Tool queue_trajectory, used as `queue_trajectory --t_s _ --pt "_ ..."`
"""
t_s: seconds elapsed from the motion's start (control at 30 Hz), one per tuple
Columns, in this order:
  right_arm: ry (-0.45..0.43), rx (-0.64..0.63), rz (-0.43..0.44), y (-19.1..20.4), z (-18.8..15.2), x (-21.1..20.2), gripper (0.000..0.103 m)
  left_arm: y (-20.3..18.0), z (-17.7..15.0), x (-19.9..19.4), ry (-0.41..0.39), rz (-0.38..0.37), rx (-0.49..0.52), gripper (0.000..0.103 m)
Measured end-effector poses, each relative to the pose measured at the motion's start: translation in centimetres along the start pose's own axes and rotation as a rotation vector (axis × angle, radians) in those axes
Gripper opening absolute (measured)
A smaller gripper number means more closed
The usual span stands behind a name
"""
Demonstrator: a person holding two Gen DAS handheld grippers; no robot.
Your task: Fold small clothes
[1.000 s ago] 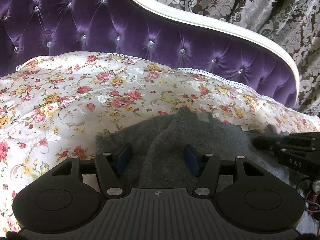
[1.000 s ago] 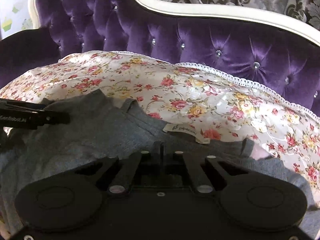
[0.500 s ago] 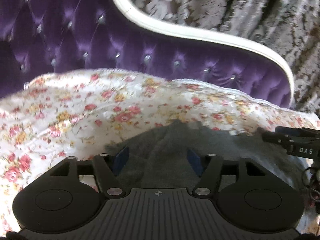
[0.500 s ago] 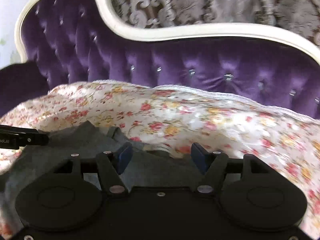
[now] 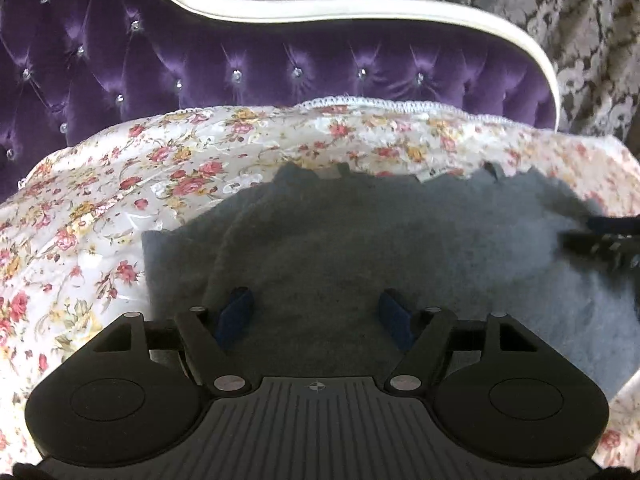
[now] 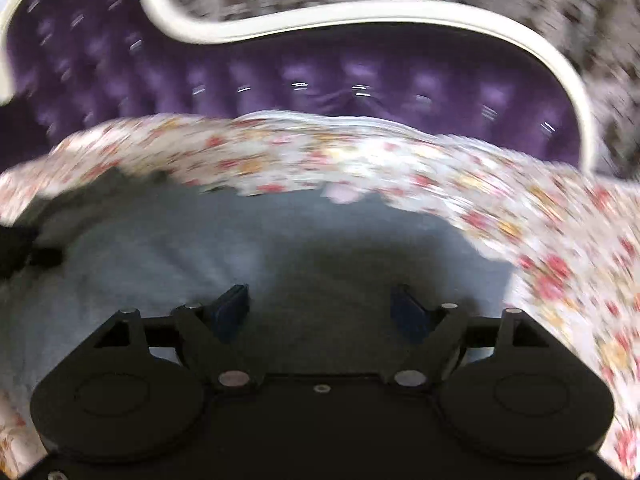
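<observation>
A small grey knit garment (image 5: 360, 248) lies flat on the floral bedspread (image 5: 120, 184), its top edge toward the headboard. My left gripper (image 5: 316, 314) hovers over its left half, jaws opening, blue pads apart with only cloth lying beneath. In the blurred right wrist view the same grey garment (image 6: 280, 248) fills the foreground. My right gripper (image 6: 324, 312) is over its right half, jaws opening wide, nothing pinched. The right gripper's black fingers (image 5: 600, 240) show at the right edge of the left wrist view; the left gripper's tip (image 6: 20, 248) shows at the left edge of the right wrist view.
A purple tufted headboard (image 5: 280, 68) with a white curved frame (image 5: 360, 8) rises behind the bed. Patterned grey curtains (image 5: 560, 20) hang beyond it. Floral bedspread (image 6: 560, 240) extends to the right of the garment.
The right gripper went from shut on the garment's edge to wide open, letting the cloth lie. Both grippers drew back toward the near side; the left jaws widened a little.
</observation>
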State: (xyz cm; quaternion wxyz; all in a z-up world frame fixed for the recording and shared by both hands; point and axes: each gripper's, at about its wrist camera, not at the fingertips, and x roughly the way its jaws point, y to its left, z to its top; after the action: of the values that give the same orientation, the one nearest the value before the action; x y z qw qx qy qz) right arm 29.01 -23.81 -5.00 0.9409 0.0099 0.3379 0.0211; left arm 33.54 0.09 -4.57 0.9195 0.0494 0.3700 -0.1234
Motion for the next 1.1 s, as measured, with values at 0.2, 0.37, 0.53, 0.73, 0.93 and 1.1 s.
queue_trajectory --t_s 0.2,0.37,0.53,0.73,0.93,1.1 --pt "-0.081 0.166 0.079 -3.1 -1.1 -4.8 0.083 0.1 -0.2 0.4 0.011 -0.004 -0.033 0.079" --pt "-0.085 0.295 0.125 -6.1 -4.0 -8.0 0.091 -0.2 -0.3 0.2 0.012 -0.001 -0.043 0.082" --pt "-0.031 0.404 0.168 -8.3 -6.6 -8.3 0.092 -0.3 -0.2 0.5 0.016 0.001 -0.042 0.087" --pt "-0.048 0.458 0.276 -8.9 -7.1 -7.5 0.094 -0.7 -0.1 0.7 0.024 0.014 -0.035 0.09" --pt "-0.061 0.499 0.378 -8.9 -6.0 -5.2 0.102 -0.6 0.6 0.7 0.054 0.0 -0.032 0.09" --pt "-0.052 0.492 0.426 -8.6 -4.9 -3.8 0.103 0.4 2.5 -1.2 0.052 -0.074 -0.164 0.089"
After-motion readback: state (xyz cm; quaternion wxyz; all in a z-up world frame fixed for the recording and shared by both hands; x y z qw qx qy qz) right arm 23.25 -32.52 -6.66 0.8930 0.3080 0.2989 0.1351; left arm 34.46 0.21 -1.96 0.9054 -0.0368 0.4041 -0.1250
